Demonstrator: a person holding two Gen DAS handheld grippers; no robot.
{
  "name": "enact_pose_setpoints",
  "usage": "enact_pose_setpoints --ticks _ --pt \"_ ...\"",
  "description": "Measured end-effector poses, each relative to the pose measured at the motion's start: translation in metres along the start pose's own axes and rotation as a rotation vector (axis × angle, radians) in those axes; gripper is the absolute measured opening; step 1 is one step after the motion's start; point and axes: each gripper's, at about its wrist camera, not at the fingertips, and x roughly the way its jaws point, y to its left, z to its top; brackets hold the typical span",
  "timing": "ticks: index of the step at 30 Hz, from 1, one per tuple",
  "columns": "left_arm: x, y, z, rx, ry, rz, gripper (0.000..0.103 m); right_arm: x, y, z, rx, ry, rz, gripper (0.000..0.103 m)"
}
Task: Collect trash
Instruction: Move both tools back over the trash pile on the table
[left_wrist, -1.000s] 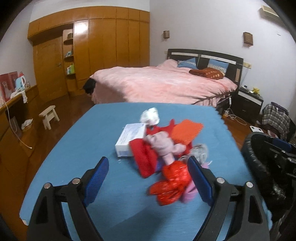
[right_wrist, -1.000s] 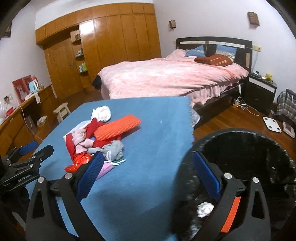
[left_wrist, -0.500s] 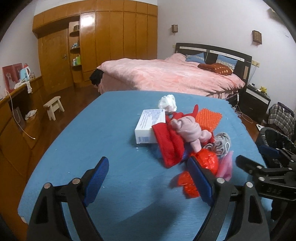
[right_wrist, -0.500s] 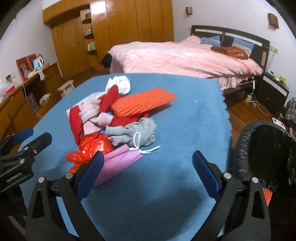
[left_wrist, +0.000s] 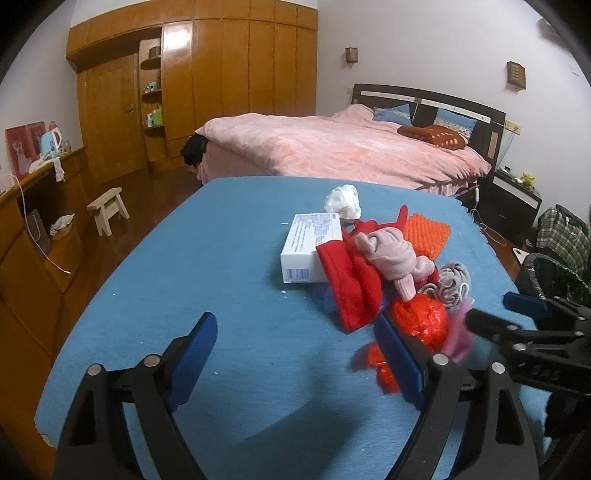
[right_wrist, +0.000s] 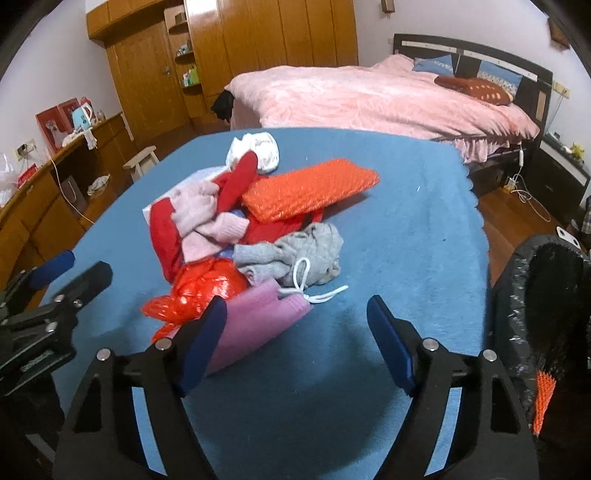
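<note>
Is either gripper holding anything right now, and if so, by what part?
Nothing is held. The left gripper stands open over bare blue cloth; the right gripper is closing, its pads not gripping the pink mask.

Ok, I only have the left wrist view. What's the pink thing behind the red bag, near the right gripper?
Observer: A flat pink face mask with white ear loops, lying against the red plastic bag.
Operator: Do the right fingers have it?
Observer: No. The right gripper is closing, with the mask's edge just inside its left finger, but neither pad presses on it.
Operator: Anything in the bin?
Observer: An orange textured piece shows inside the black bin.
</note>
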Motion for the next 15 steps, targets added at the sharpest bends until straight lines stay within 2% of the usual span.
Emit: enact_pose_setpoints --ticks 10,15 --pt "-0.003 0.012 -0.001 -0.017 0.003 0.023 0.085 -0.008 0.029 -0.007 -0.043 0.011 0.075 0.081" --pt "-0.004 0.015 0.0 -0.024 -0.001 0.025 0.085 0.004 0.037 -0.013 -0.071 0.047 0.056 0.081"
